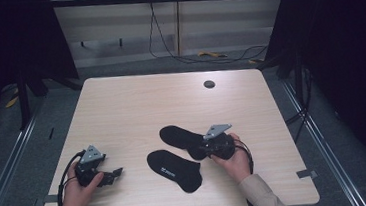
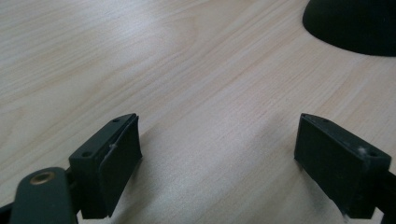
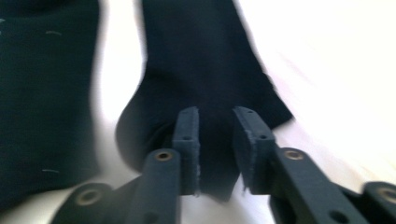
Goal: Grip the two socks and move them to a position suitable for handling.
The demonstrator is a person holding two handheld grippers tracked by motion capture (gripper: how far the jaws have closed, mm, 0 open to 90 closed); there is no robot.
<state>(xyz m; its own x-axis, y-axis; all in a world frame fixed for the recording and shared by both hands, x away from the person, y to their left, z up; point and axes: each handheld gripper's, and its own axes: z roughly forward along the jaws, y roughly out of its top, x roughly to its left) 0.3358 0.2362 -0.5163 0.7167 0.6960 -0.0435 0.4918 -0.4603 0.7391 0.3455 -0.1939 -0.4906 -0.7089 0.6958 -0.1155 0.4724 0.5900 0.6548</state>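
We worked at a pale wooden table (image 1: 136, 102) with a gripper in each hand and two black socks in front of us. The far sock (image 1: 181, 138) lay near the middle of the table, running from about 10 o'clock down toward 4 o'clock, and its near end was under our right gripper (image 1: 206, 147). In the right gripper view, that gripper (image 3: 215, 154) had its jaws standing a narrow way apart with the sock's (image 3: 205, 70) edge cloth between them; the picture was blurred, so we could not tell whether the pads pressed the cloth. The near sock (image 1: 174, 170) lay just beside the first, at about 7 o'clock of it, the two close together but with a strip of bare wood between them; it bore a small pale mark on its top. In the right gripper view it showed as a dark mass (image 3: 44, 102) at 9 o'clock. Our left gripper (image 1: 111, 176) rested on the table well apart from both socks, at about 9 o'clock of the near one, pointing toward it. In the left gripper view its jaws stood wide apart (image 2: 219, 163) over bare wood, holding nothing, and the rounded end of a sock (image 2: 355, 23) showed at 1 o'clock. A small dark round hole (image 1: 209, 84) sat in the table toward 12 o'clock.
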